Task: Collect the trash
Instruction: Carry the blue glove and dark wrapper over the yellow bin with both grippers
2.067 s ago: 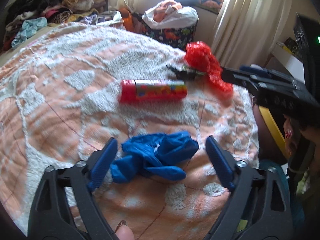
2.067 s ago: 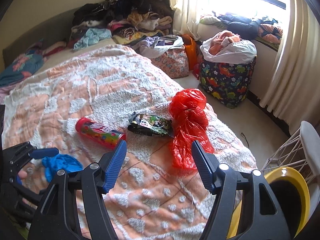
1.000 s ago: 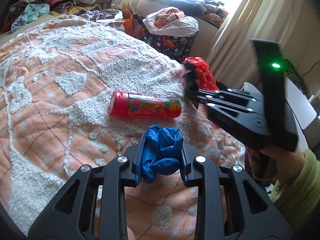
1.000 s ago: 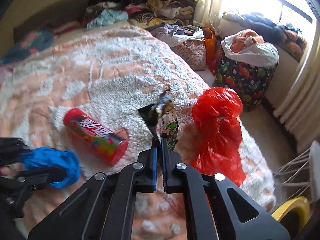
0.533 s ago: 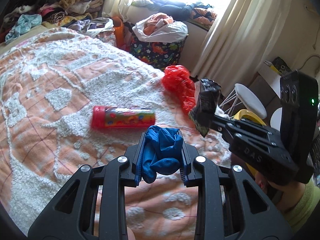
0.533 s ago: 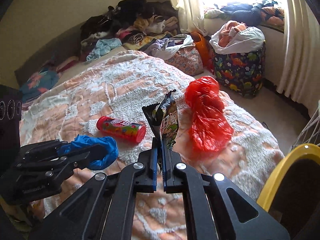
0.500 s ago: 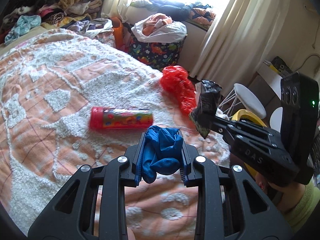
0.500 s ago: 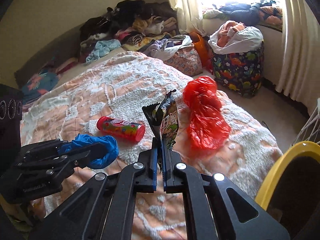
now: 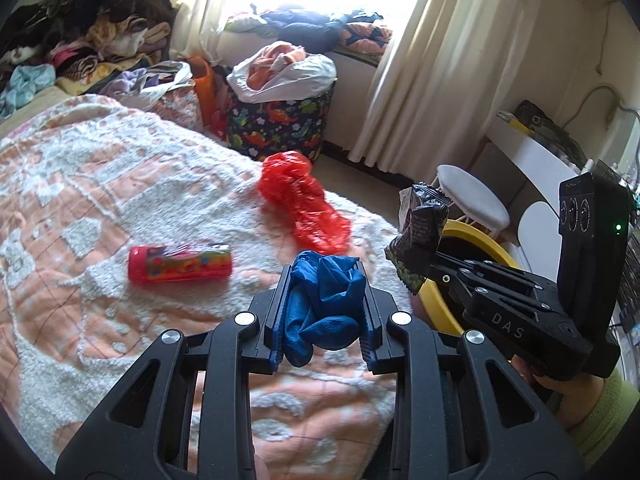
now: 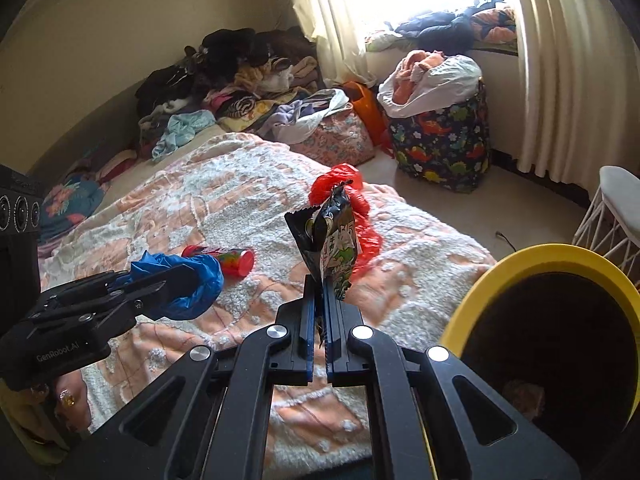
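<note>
1. The left gripper (image 9: 322,296) squeezes a crumpled blue glove (image 9: 326,300) tight between its two blue pads; the glove is up off the blanket (image 9: 80,208); the right camera shows it from the side, bulging out past the tips.
2. The right gripper (image 10: 319,300) is pinched nearly flat on the bottom edge of a dark snack wrapper (image 10: 332,240); the wrapper stands up straight above the fingers; the right camera shows its printed green front, and the left camera shows only its dark back.
3. A red candy tube (image 9: 180,266) lies on its side on the blanket, ahead and to the left of the left gripper; a red plastic bag (image 9: 306,204) lies farther ahead, just past the glove.
4. A yellow bin (image 10: 544,260) sits just right of the right gripper; the right camera looks into its dark inside, and the left camera shows only a bit of rim behind the right gripper.
5. Only the left camera shows a green sleeve (image 9: 600,412) behind the right gripper.
</note>
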Available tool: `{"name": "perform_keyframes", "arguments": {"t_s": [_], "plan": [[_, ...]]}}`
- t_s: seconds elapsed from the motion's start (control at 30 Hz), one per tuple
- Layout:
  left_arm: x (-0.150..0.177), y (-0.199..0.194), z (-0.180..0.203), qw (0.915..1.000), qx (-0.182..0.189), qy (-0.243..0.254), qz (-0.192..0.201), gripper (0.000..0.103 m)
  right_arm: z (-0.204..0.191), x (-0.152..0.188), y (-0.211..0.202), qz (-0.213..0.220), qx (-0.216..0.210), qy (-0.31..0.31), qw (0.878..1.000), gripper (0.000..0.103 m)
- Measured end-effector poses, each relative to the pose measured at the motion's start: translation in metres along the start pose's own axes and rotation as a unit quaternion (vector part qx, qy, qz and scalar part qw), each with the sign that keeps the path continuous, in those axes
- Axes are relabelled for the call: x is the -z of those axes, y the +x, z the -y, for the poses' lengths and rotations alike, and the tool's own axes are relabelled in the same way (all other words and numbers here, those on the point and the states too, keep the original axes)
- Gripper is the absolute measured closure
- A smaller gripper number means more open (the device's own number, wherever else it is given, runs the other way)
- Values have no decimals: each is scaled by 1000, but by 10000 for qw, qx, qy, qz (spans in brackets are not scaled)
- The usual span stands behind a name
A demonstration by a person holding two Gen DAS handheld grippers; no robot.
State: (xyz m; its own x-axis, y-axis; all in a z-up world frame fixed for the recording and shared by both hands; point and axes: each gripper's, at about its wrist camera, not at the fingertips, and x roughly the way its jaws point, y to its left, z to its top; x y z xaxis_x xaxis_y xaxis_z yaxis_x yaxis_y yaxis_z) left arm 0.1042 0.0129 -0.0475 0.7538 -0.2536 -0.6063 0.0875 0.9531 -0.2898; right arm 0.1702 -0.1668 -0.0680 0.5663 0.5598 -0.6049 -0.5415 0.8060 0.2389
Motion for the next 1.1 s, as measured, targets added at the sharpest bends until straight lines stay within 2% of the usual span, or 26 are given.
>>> {"name": "perform_keyframes", "arguments": {"t_s": [0.57, 1.1], "plan": [[0, 10, 53, 9983, 250, 516, -57, 81, 42, 8, -42, 280, 287, 432, 9983, 99], [4, 20, 88, 9950, 429, 892, -145, 81, 80, 16, -76, 511, 595, 794, 9938, 99]]}}
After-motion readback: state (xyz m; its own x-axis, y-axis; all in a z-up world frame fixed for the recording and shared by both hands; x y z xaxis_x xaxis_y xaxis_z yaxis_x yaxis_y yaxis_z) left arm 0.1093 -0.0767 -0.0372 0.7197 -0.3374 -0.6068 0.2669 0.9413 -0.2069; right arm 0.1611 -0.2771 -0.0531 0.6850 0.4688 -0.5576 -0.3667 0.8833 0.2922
